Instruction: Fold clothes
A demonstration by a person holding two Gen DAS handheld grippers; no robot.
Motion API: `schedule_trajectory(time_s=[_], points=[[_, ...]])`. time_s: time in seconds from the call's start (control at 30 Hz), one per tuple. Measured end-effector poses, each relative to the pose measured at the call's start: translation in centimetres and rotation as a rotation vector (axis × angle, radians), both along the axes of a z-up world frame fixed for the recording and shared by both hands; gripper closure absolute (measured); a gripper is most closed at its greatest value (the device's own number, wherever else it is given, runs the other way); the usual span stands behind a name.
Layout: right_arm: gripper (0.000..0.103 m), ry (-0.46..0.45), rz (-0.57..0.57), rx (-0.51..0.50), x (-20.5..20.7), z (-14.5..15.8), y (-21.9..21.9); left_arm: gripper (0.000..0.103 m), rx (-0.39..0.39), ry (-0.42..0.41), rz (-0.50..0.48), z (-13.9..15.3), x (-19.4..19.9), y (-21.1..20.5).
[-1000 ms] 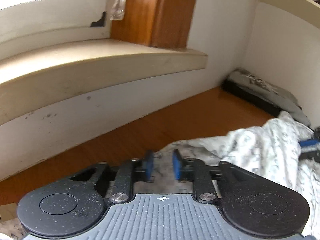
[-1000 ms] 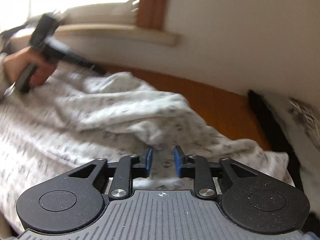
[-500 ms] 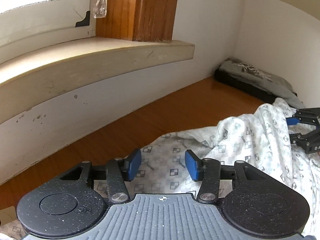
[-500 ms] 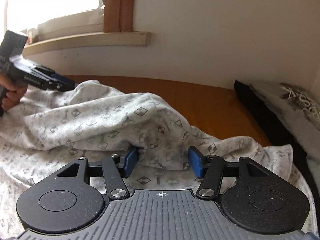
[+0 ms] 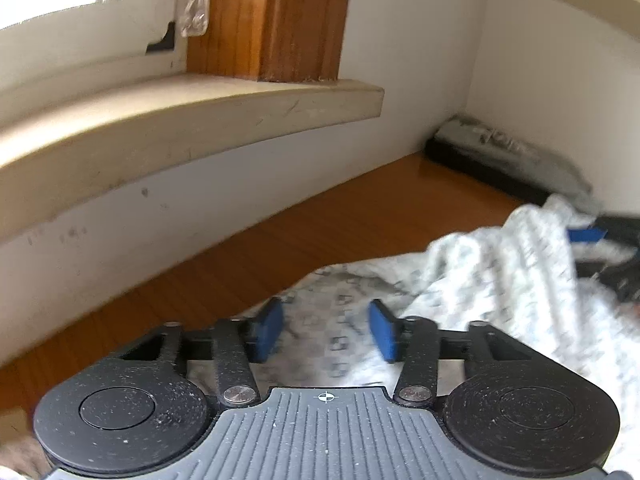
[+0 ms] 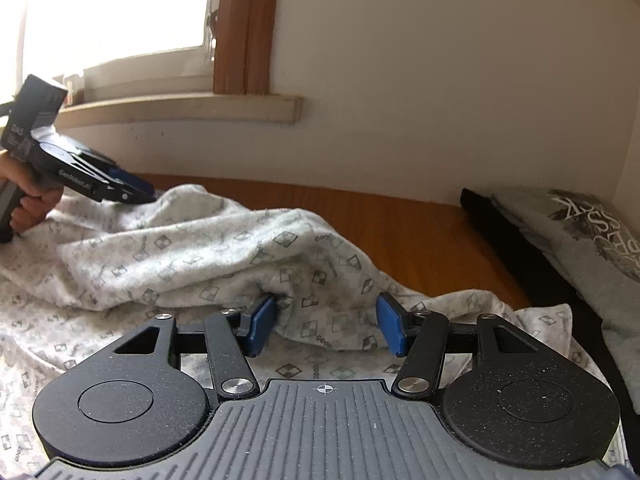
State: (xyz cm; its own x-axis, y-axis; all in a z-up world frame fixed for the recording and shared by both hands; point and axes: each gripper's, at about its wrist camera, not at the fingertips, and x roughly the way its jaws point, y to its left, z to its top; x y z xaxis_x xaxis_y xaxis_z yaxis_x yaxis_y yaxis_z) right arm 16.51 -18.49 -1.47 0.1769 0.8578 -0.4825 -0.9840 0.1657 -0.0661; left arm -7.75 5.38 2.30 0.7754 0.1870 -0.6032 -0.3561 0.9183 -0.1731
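Left tongs [image 5: 326, 330]: we are closing them, pads apart over the cloth [image 5: 500, 276].
Right tongs [image 6: 326, 326]: we hold them released, cloth fold between.

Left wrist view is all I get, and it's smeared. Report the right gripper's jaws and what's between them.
Observer: The right gripper is open. A raised fold of the patterned garment sits between its pads, not pinched.
Operator: Now describe my left gripper from outside.
Observer: A hand holds the left gripper at the garment's left side, tips just over the cloth. Its jaws are closing, with cloth between them not yet pinched.
Operator: Identify that pile in the corner.
Observer: It's a folded grey shirt with a printed front, lying on a black garment.
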Motion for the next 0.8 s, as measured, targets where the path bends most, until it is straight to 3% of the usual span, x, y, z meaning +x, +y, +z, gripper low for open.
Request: schedule_trajectory(time_s=[0.07,0.43,0.5,0.53,0.57,0.7,0.8], points=[[0.048,-0.007,0.003,-0.014,-0.1,0.0,0.2,0.066,-0.115,-0.023,0.010,0.1,0.4,0.7],[0.048,-0.070,0.064,-0.082,-1.4,-0.5,1.1,0.060,-0.337,-0.026,0.044,0.2,6.0,1.9],[0.050,-0.064,0.066,-0.082,-1.3,-0.5,1.1,0.063,-0.340,-0.040,0.044,0.1,6.3,1.8],[0.051,-0.060,0.069,-0.081,-1.3,-0.5,1.1,0.075,-0.329,-0.049,0.045,0.1,6.2,1.8],[0.057,-0.055,0.074,-0.080,-1.2,-0.5,1.1,0.099,-0.318,-0.058,0.046,0.1,6.2,1.7],[0.093,-0.043,0.064,-0.057,-0.9,-0.5,0.8,0.103,-0.250,-0.187,0.194,1.4,4.5,2.7],[0.094,-0.045,0.049,0.016,-1.0,-0.2,-0.1,0.103,-0.237,-0.190,0.209,1.8,4.5,3.2]])
